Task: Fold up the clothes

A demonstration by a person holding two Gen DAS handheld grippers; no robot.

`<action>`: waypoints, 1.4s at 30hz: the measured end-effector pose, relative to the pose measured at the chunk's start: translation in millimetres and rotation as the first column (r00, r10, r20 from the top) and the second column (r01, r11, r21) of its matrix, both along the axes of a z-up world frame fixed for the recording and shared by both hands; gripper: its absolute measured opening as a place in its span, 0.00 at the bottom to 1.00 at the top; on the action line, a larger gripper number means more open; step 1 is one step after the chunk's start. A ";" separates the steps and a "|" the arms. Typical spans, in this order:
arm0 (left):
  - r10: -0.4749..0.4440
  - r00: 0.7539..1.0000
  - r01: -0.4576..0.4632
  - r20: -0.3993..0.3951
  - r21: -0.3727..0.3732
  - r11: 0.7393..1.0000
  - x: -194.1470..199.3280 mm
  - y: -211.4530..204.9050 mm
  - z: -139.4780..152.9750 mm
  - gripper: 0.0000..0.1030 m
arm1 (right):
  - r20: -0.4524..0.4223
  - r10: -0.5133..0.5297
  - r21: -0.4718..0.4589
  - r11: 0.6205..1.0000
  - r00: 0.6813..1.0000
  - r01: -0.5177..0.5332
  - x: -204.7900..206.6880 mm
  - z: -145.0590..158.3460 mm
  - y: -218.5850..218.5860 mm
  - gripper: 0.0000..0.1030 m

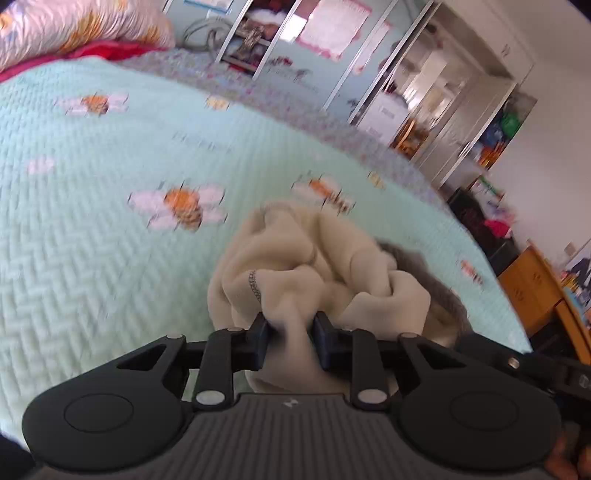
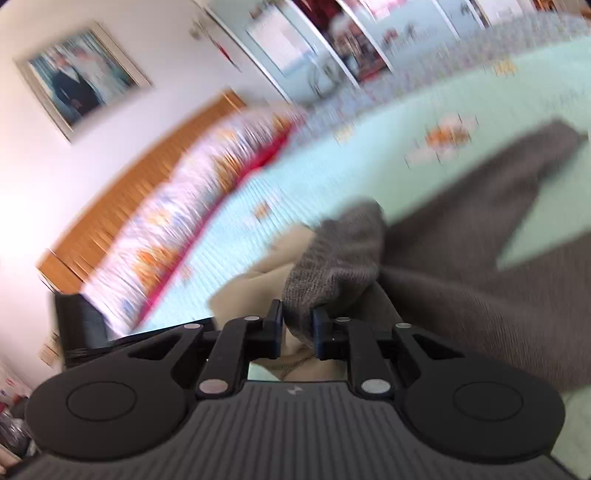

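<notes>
Left gripper [image 1: 290,332] jaws clamped on cream fabric [image 1: 295,254]; right gripper [image 2: 297,328] jaws pinching grey knit [image 2: 340,254]. Garment bunched on bed [image 1: 92,240], grey length trailing rightward from right jaws.

No words or numbers can be read anywhere — the papers on the wardrobe doors [image 1: 334,31] and the framed picture [image 2: 79,79] on the wall are too blurred to make out. The one sign is a small pale hourglass-like mark on the ribbed grey body of each gripper — left gripper [image 1: 290,334], right gripper [image 2: 297,332]
</notes>
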State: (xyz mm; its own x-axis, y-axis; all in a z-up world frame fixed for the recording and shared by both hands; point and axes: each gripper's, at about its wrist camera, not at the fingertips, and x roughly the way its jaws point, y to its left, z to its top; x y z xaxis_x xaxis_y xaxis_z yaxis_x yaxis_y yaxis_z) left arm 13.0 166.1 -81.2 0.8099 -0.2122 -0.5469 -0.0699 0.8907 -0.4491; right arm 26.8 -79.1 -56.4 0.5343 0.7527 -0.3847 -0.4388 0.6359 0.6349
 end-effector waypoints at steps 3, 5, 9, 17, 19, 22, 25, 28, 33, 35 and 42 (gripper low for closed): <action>0.007 0.999 -0.007 0.051 0.015 1.000 9.3 -2.5 17.9 0.35 | 0.045 0.051 0.119 0.991 0.998 -0.056 3.1 11.8 -10.5 0.10; 0.030 0.999 -0.031 0.023 0.041 0.999 11.0 -5.3 15.1 0.59 | 0.023 0.025 0.068 0.997 0.999 -0.027 7.0 5.0 -7.0 0.11; 0.089 0.996 -0.089 0.007 0.018 0.996 -26.2 -1.2 2.2 0.63 | -0.028 -0.051 -0.026 0.998 0.998 0.050 7.5 -11.1 -11.8 0.18; -0.190 0.982 0.184 0.012 0.196 0.963 -64.1 -57.9 -8.3 0.63 | 0.012 -0.053 -0.290 0.956 0.999 0.054 -6.0 -49.2 -17.7 0.50; -0.282 0.960 0.273 -0.005 0.263 0.925 -54.3 -82.9 -11.1 0.64 | 0.054 0.015 -0.391 0.920 0.998 0.007 -11.4 -60.2 1.2 0.54; -0.361 0.932 0.350 -0.044 0.378 0.857 -33.2 -115.8 -22.1 0.65 | 0.097 0.034 -0.536 0.844 0.995 0.023 -11.2 -84.8 25.3 0.54; -0.365 0.924 0.377 -0.109 0.413 0.829 -3.4 -133.3 -40.5 0.65 | 0.082 0.023 -0.541 0.841 0.996 0.025 -5.1 -101.9 27.2 0.54; -0.362 0.920 0.391 -0.150 0.414 0.822 19.4 -141.4 -55.0 0.65 | 0.083 0.009 -0.521 0.853 0.996 0.036 -3.0 -109.5 21.2 0.52; -0.354 0.922 0.387 -0.160 0.294 0.874 27.0 -132.1 -61.4 0.07 | 0.053 -0.035 -0.473 0.879 0.998 0.056 2.3 -109.6 6.1 0.30; -0.338 0.930 0.365 -0.144 0.250 0.897 22.1 -123.1 -56.7 0.05 | 0.035 -0.054 -0.448 0.892 0.998 0.064 5.0 -109.3 -0.7 0.23; -0.211 0.976 0.202 0.052 0.133 0.970 -24.9 -63.4 10.0 0.05 | 0.098 -0.088 -0.447 0.886 0.991 0.123 -0.4 -99.8 -7.2 0.16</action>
State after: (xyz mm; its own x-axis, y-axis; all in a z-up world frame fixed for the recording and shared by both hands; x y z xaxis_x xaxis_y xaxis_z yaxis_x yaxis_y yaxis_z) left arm -11.9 102.7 -71.3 0.7905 -0.3109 -0.5276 0.1471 0.9327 -0.3292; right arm 26.4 -86.3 -156.2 0.6404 0.4444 -0.6264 -0.3868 0.8912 0.2369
